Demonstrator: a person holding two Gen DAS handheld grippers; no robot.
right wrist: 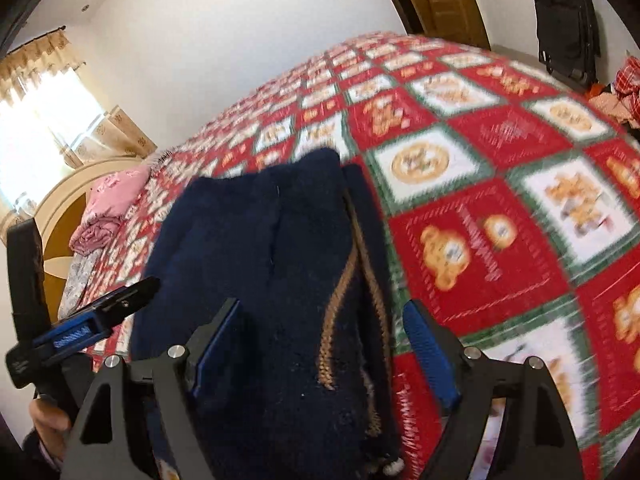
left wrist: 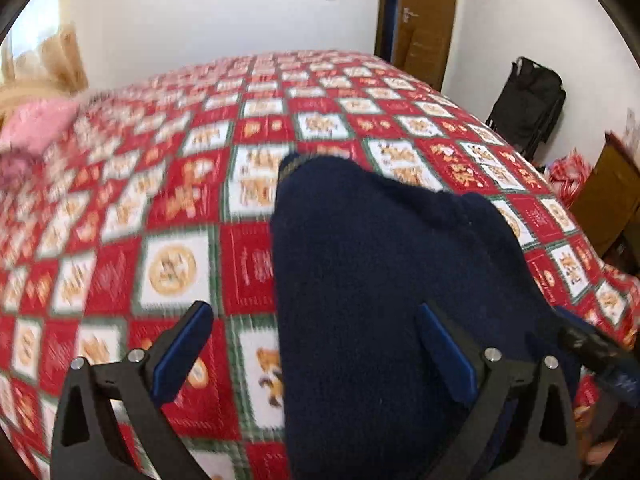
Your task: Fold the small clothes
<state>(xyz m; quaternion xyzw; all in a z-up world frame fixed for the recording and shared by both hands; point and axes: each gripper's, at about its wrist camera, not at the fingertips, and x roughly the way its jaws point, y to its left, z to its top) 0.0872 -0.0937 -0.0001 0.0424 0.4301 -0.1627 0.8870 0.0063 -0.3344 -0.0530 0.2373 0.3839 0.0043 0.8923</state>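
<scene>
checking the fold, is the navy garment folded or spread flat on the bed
Folded: the navy garment lies doubled on the bedspread, its brown-striped edges stacked in layers.

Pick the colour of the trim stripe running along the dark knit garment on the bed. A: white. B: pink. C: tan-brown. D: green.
C: the right wrist view shows tan-brown stitched lines running down the navy knit garment, which lies on the red patterned bedspread.

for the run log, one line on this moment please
item: folded navy knit garment on red patchwork bedspread | left jaws: open | right jaws: open, astride garment
</scene>
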